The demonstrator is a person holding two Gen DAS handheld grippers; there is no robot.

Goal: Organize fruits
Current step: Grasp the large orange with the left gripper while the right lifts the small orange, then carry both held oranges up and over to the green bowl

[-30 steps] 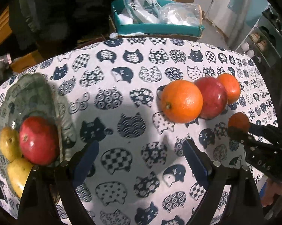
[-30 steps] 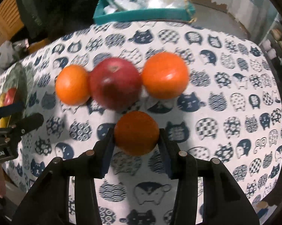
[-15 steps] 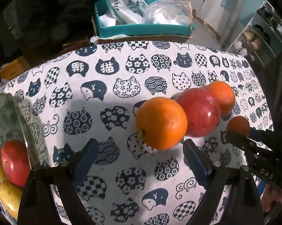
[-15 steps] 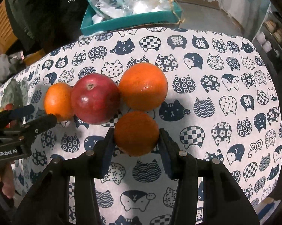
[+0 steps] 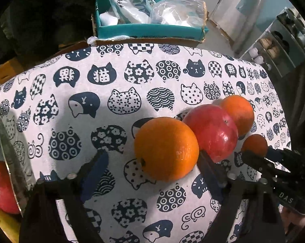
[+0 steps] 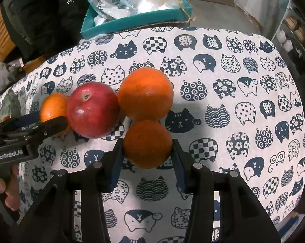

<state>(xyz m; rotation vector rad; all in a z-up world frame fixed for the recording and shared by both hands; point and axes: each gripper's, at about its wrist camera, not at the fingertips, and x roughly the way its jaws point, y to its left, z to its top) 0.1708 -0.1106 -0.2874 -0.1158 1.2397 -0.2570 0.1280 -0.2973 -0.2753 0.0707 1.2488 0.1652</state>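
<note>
On the cat-print tablecloth (image 5: 120,101) lie an orange (image 5: 166,148), a red apple (image 5: 213,131) and a second orange (image 5: 238,112) in a row. My left gripper (image 5: 152,168) is open, with the near orange between its fingers, the right finger touching it. My right gripper (image 6: 148,147) is shut on a small orange (image 6: 148,143), held just in front of the larger orange (image 6: 146,94) and the apple (image 6: 92,109). A glass plate (image 5: 2,141) at the left edge holds a red apple (image 5: 0,188) and yellow fruit.
A teal box (image 5: 148,30) with plastic bags stands beyond the table's far edge. A shelf rack (image 5: 284,40) is at the right. The left gripper body (image 6: 20,137) and a hand show at the left of the right wrist view.
My left gripper has moved right and forward from the plate until the near orange sits between its fingers. My right gripper, still holding the small orange, has come closer to the fruit row.
</note>
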